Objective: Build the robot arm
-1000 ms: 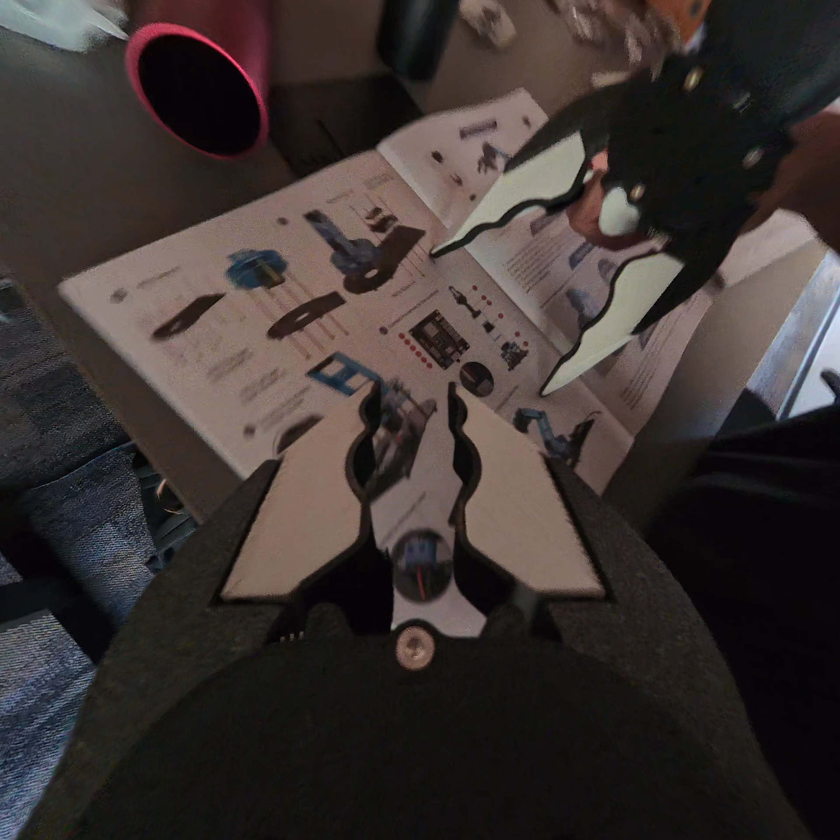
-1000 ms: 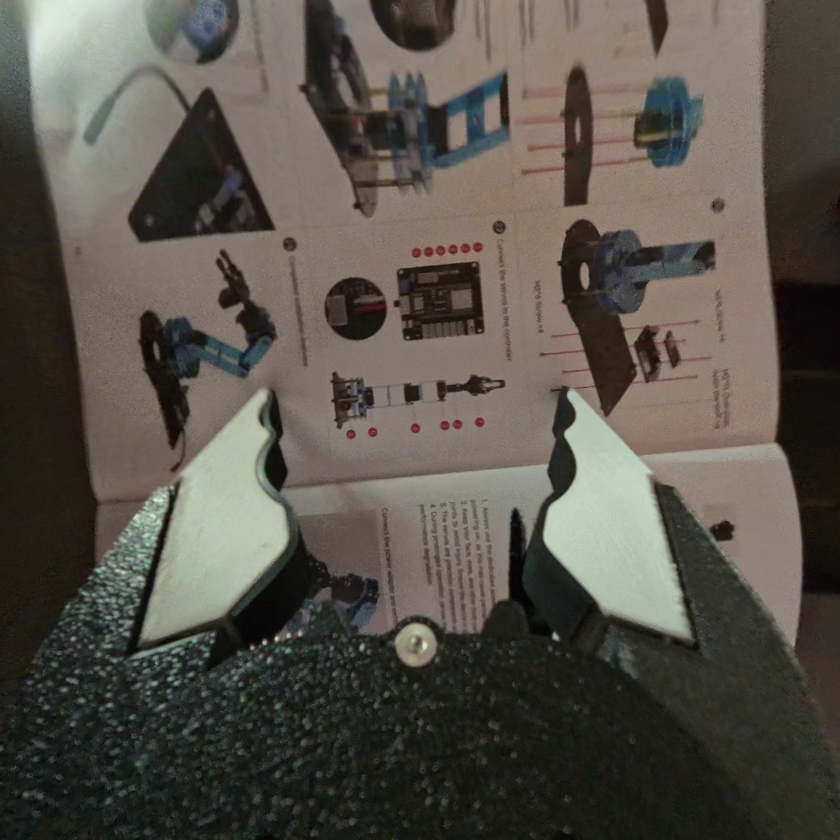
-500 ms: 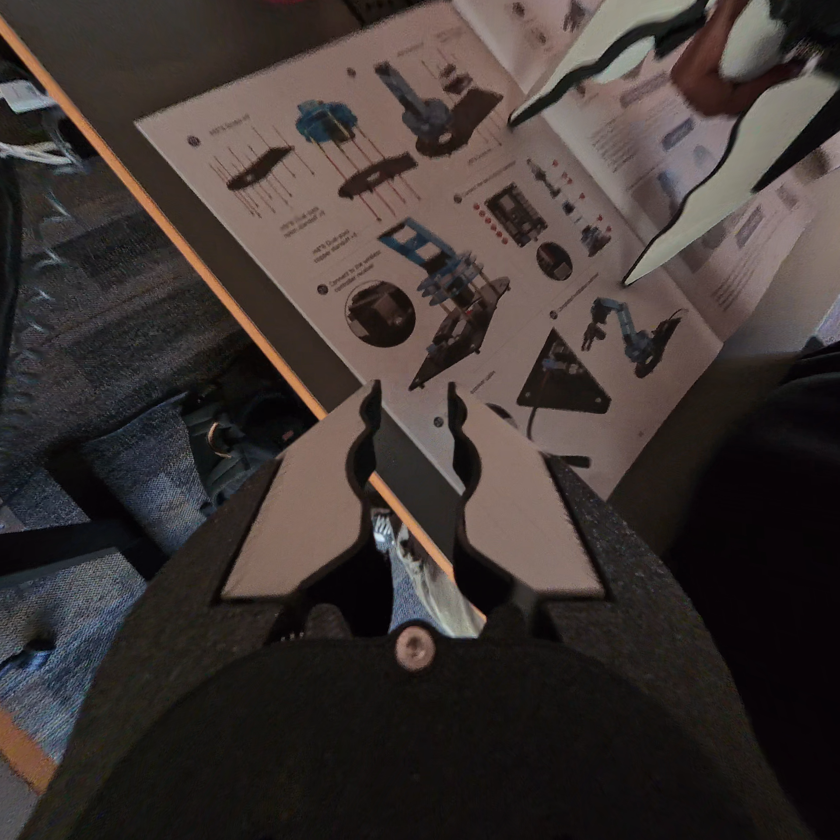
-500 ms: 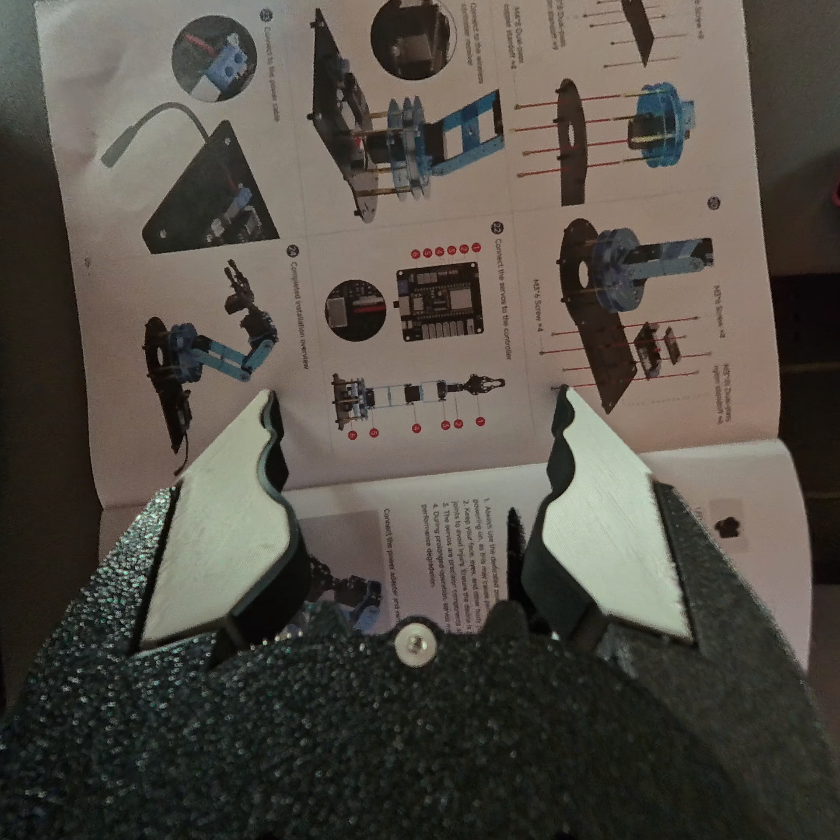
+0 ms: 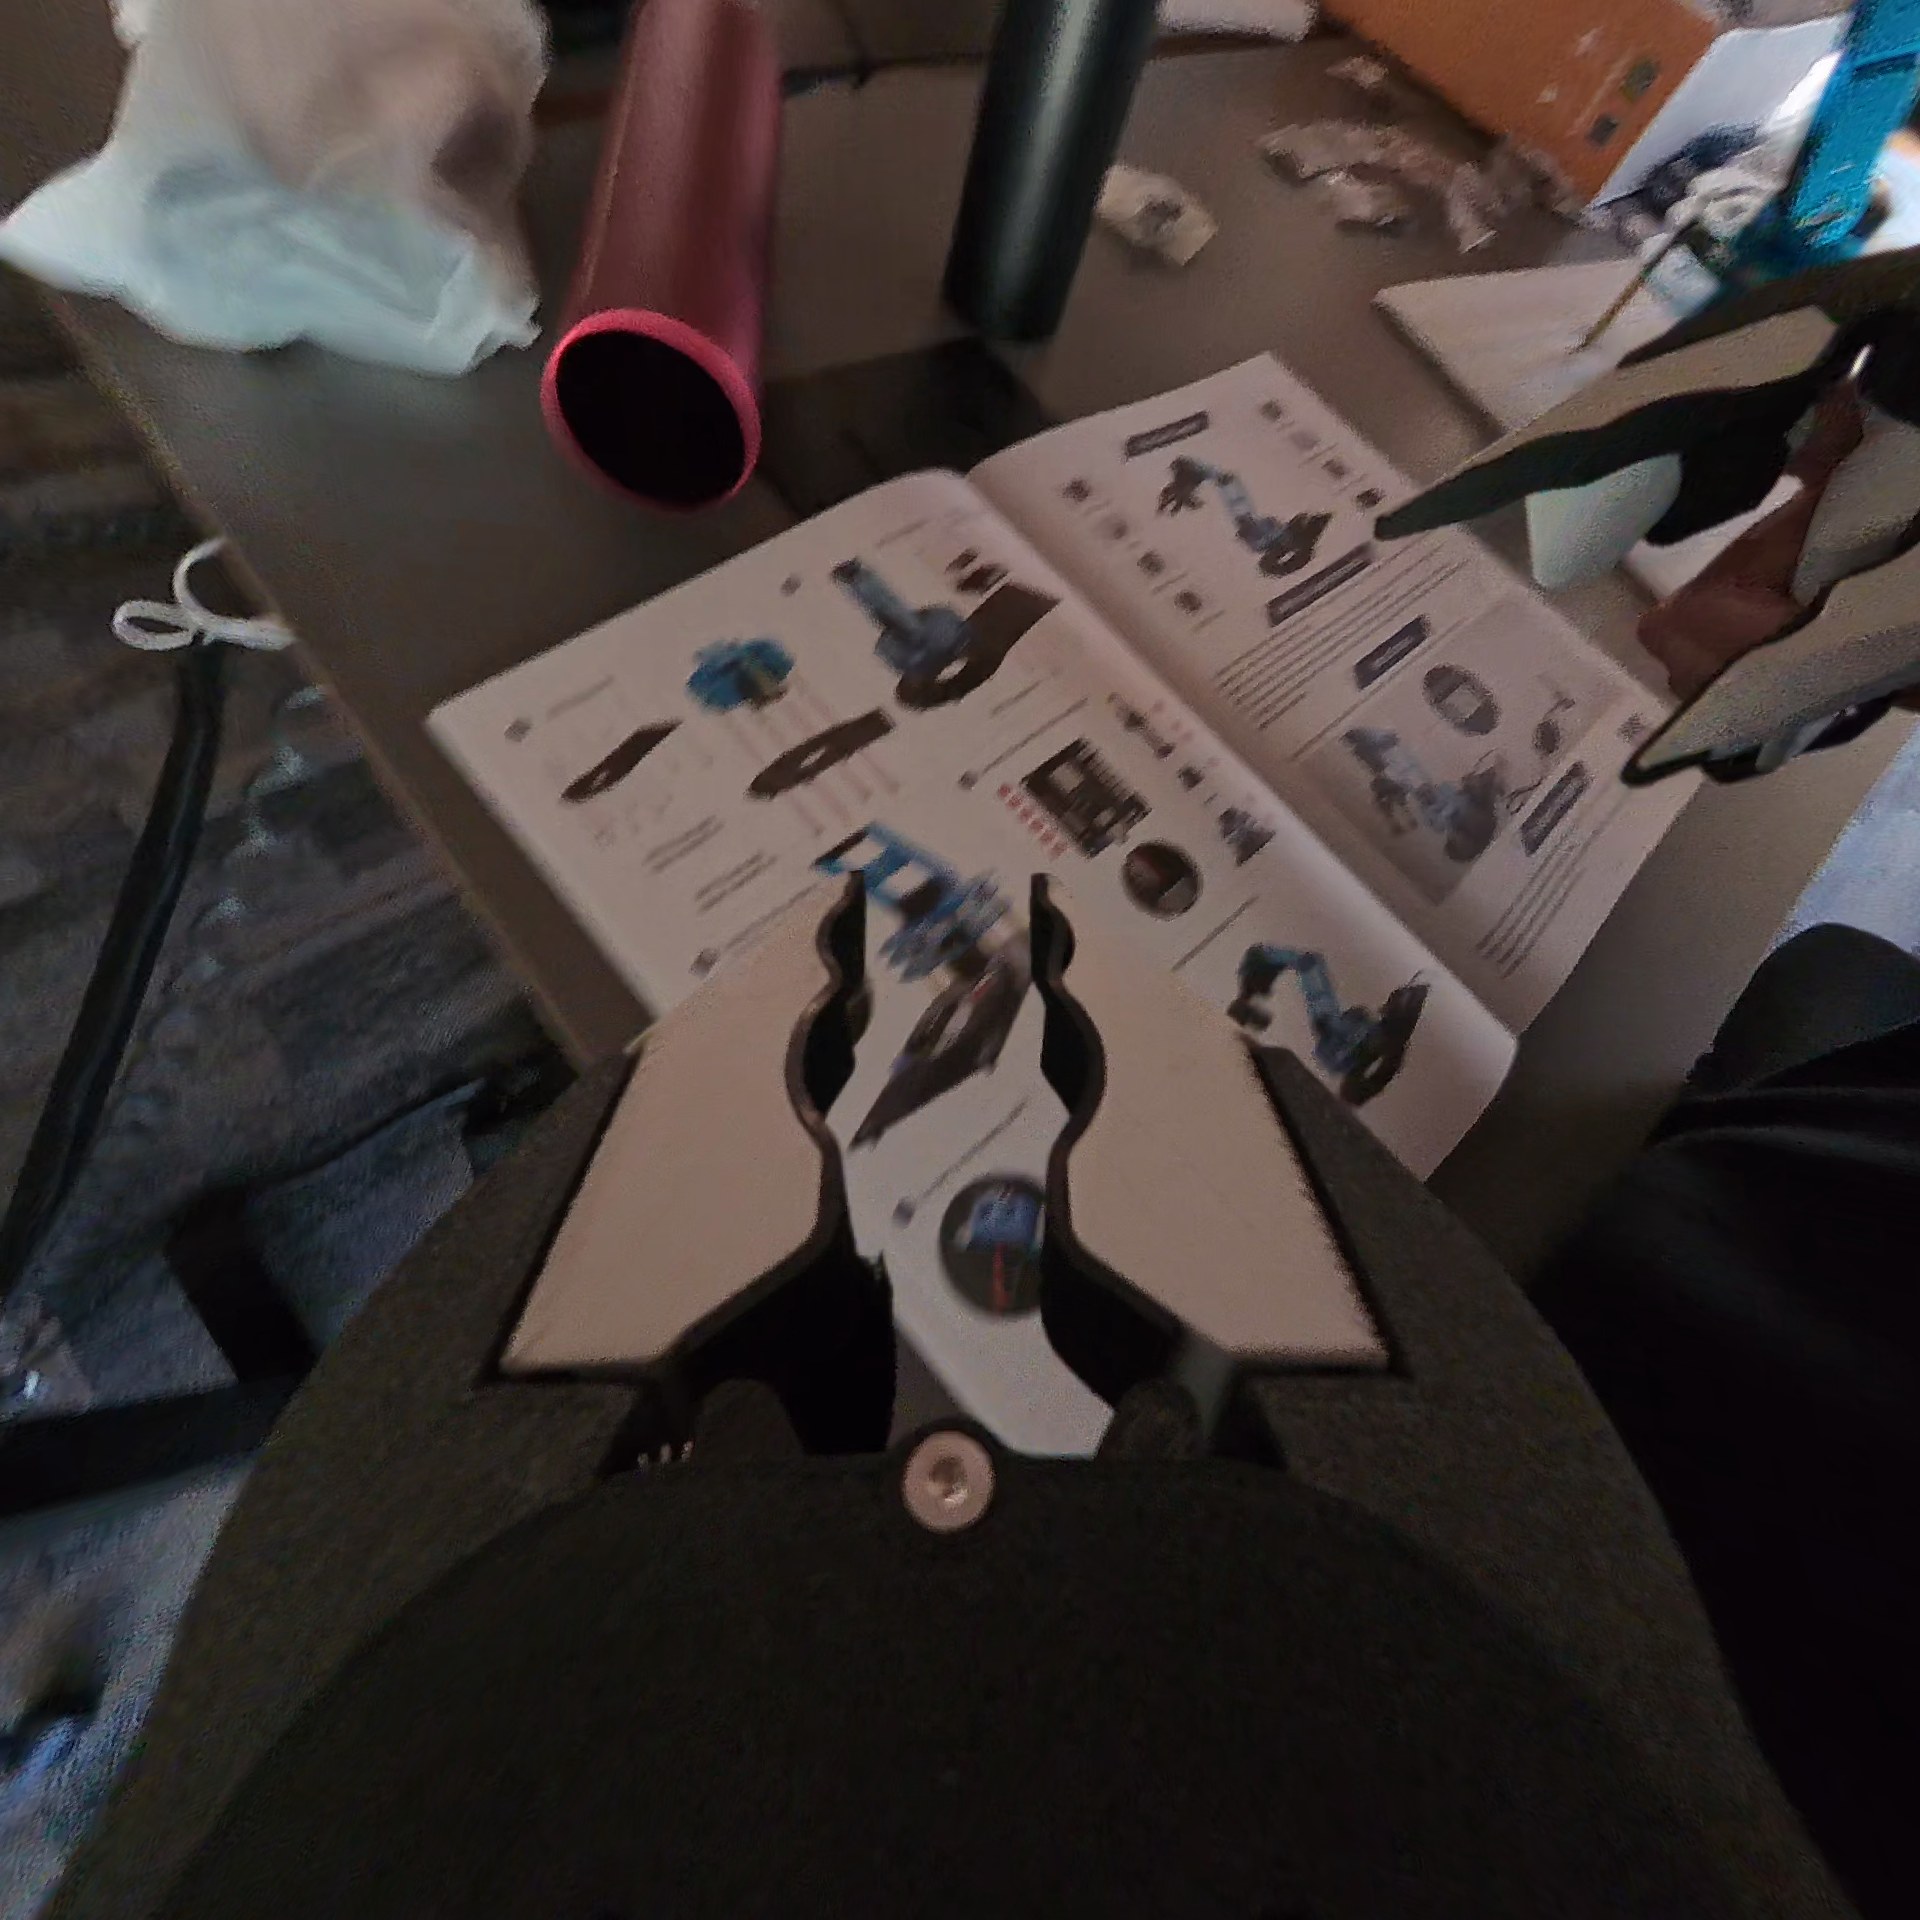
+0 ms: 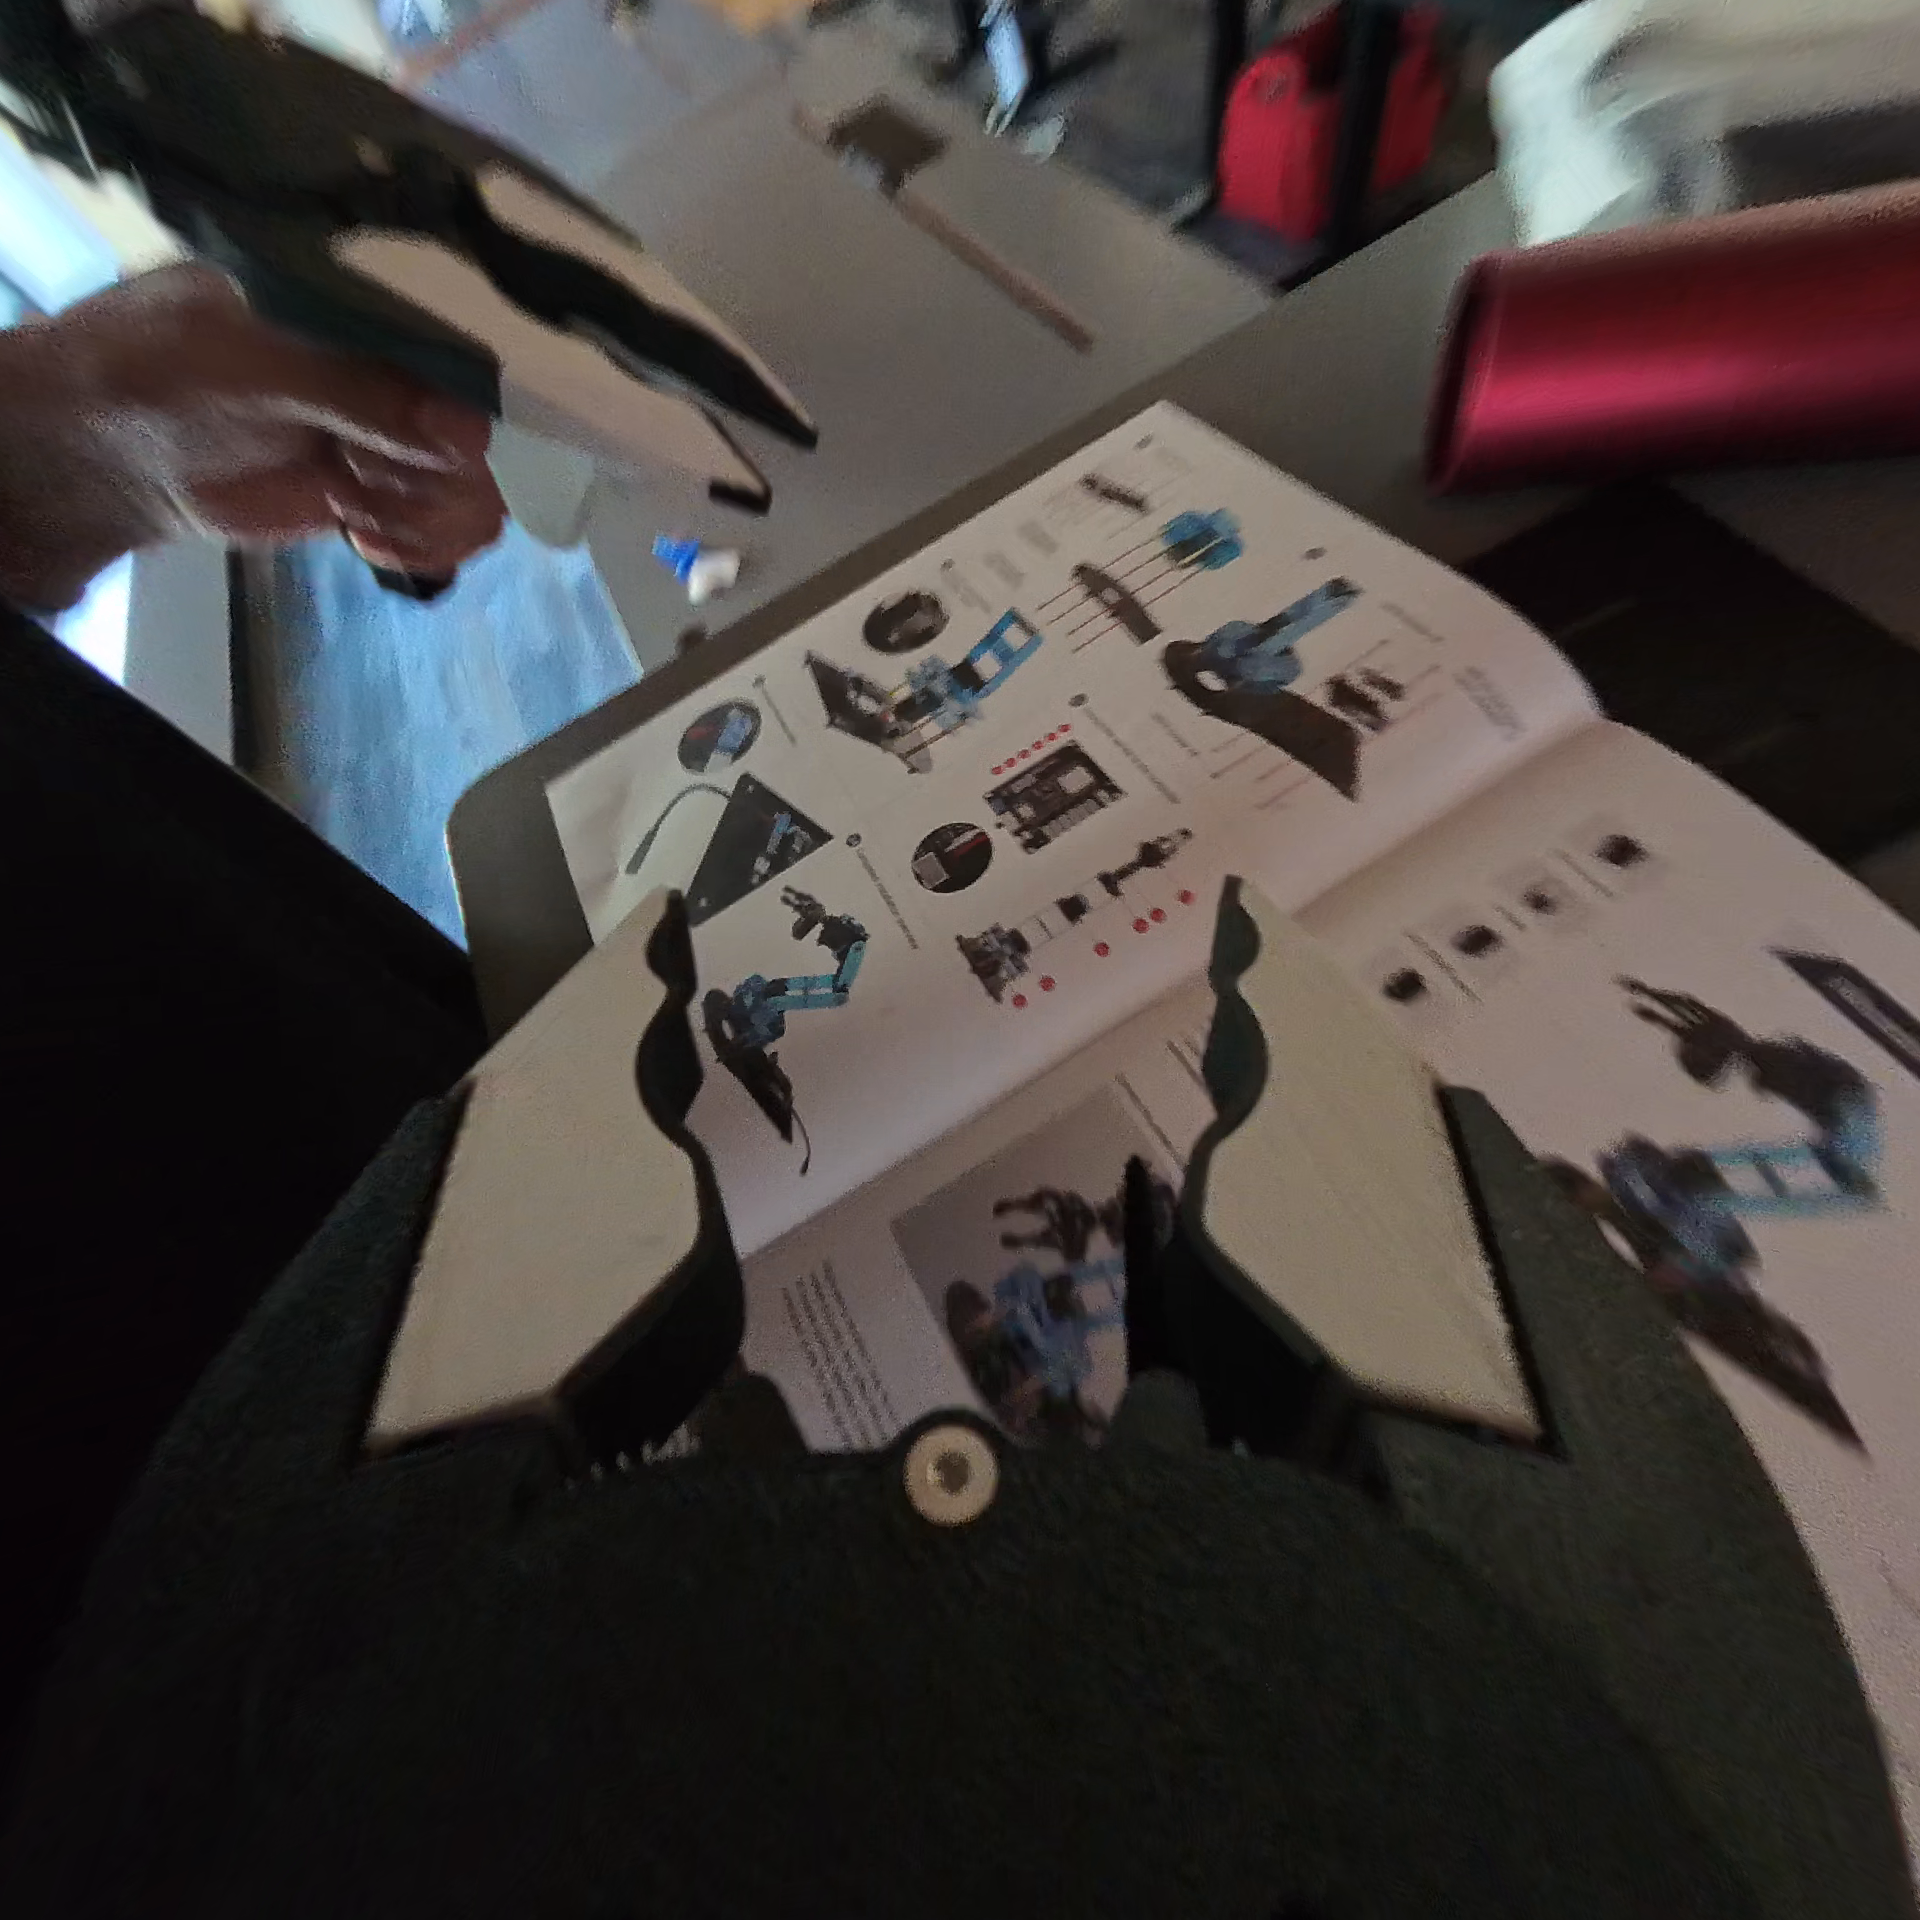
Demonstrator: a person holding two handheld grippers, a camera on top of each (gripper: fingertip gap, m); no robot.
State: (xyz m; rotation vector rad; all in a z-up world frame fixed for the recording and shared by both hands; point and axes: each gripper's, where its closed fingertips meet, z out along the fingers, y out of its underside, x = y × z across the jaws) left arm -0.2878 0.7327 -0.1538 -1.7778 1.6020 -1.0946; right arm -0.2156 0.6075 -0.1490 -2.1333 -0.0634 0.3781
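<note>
An open instruction booklet (image 5: 1039, 727) with pictures of blue robot parts lies flat on the dark table (image 5: 416, 499). My left gripper (image 5: 945, 894) hovers over its near left page, jaws a narrow gap apart with nothing between them. My right gripper (image 6: 953, 899) hovers over the booklet (image 6: 1039, 727) near the fold, jaws wide open and empty. The right gripper also shows in the left wrist view (image 5: 1507, 649) above the right page. The left gripper shows in the right wrist view (image 6: 784, 468), held by a hand (image 6: 312, 447). Both views are blurred.
A magenta tube (image 5: 665, 312) lies beyond the booklet, and it also shows in the right wrist view (image 6: 1683, 343). A dark cylinder (image 5: 1049, 156), a white plastic bag (image 5: 291, 177), an orange box (image 5: 1507, 73) and a blue robot arm (image 5: 1829, 135) stand farther back. The table edge runs left of the booklet.
The left gripper swung out over the table's left edge, then back over the booklet. The right gripper went from looking straight down at the pages to a slanted view. Jaw openings are unchanged.
</note>
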